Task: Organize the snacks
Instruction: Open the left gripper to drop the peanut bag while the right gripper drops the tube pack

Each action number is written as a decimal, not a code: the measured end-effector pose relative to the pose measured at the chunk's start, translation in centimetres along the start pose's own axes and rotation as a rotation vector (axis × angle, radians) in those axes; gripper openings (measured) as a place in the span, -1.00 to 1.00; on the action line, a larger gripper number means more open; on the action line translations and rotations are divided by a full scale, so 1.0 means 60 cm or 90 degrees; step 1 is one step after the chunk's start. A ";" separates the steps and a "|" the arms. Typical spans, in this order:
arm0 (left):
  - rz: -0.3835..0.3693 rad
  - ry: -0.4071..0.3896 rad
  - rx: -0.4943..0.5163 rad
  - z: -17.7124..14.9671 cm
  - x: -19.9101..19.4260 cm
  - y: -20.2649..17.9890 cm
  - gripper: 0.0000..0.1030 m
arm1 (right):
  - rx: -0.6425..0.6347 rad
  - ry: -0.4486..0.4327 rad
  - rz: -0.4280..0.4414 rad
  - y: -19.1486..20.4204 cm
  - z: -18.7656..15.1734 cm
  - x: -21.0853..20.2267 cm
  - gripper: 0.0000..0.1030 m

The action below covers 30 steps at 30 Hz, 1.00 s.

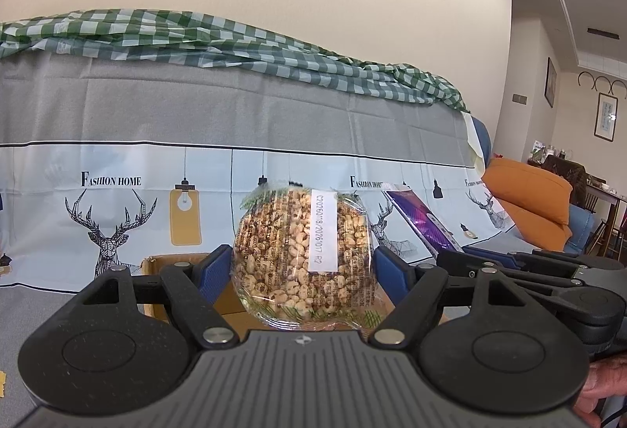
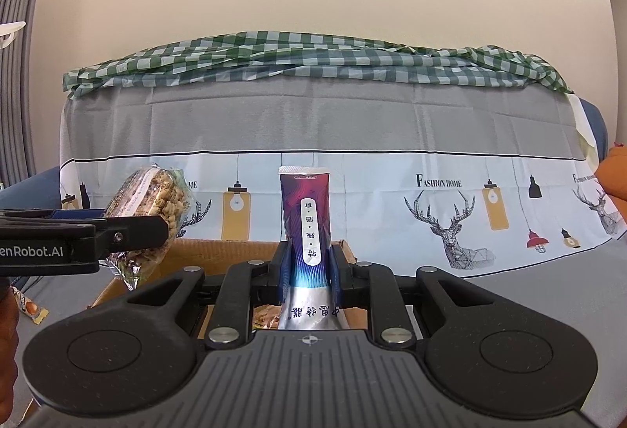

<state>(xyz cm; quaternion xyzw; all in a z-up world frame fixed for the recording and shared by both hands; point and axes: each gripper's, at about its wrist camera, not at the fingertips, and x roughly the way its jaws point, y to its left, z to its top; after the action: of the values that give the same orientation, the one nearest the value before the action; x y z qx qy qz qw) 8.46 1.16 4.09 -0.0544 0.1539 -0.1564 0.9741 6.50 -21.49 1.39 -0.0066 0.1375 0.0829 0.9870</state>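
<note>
A round puffed-grain cake [image 1: 301, 255] in a clear wrapper with a white label hangs upright above an open cardboard box [image 1: 156, 265]. My left gripper [image 1: 302, 271] is shut on it, its blue pads [image 1: 213, 273] pressing the wrapper's two sides. In the right wrist view my right gripper [image 2: 308, 265] is shut on a slim purple and silver snack packet [image 2: 307, 216] that stands upright over the same box [image 2: 231, 251]. The two grippers are side by side: the left gripper [image 2: 162, 228] with the grain cake [image 2: 156, 196] shows at the left, the right gripper [image 1: 454, 255] with the packet [image 1: 421, 222] at the right.
Behind the box stands a sofa under a grey and pale blue deer-print cover [image 1: 274, 114], a green checked cloth [image 2: 313, 59] along its top. An orange cushion [image 1: 529, 200] lies at the right. A small wrapped snack [image 2: 29, 306] lies left of the box. A hand [image 1: 603, 389] grips the right handle.
</note>
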 end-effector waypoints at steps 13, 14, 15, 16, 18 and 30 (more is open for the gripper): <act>-0.001 0.007 0.008 -0.004 0.003 -0.003 0.56 | 0.001 0.022 0.009 0.009 0.002 0.012 -0.43; 0.001 0.007 0.010 -0.004 0.003 -0.003 0.57 | 0.001 0.025 0.006 0.010 0.003 0.013 -0.25; 0.004 0.006 0.012 -0.004 0.003 -0.003 0.57 | 0.003 0.025 0.006 0.011 0.003 0.014 -0.16; 0.007 0.006 0.013 -0.004 0.002 -0.002 0.57 | 0.006 0.023 0.005 0.011 0.004 0.013 -0.06; 0.017 0.006 0.013 -0.003 -0.001 0.002 0.57 | 0.010 0.021 0.003 0.012 0.005 0.014 -0.03; 0.208 0.068 -0.190 -0.005 -0.035 0.174 -0.60 | 0.028 0.024 0.025 0.064 0.012 0.016 -0.01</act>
<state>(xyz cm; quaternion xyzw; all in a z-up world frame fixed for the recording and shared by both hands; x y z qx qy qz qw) 9.49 11.67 2.77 -0.1638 0.2336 0.0252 0.9581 6.97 -17.51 1.88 0.0167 0.1578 0.0994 0.9823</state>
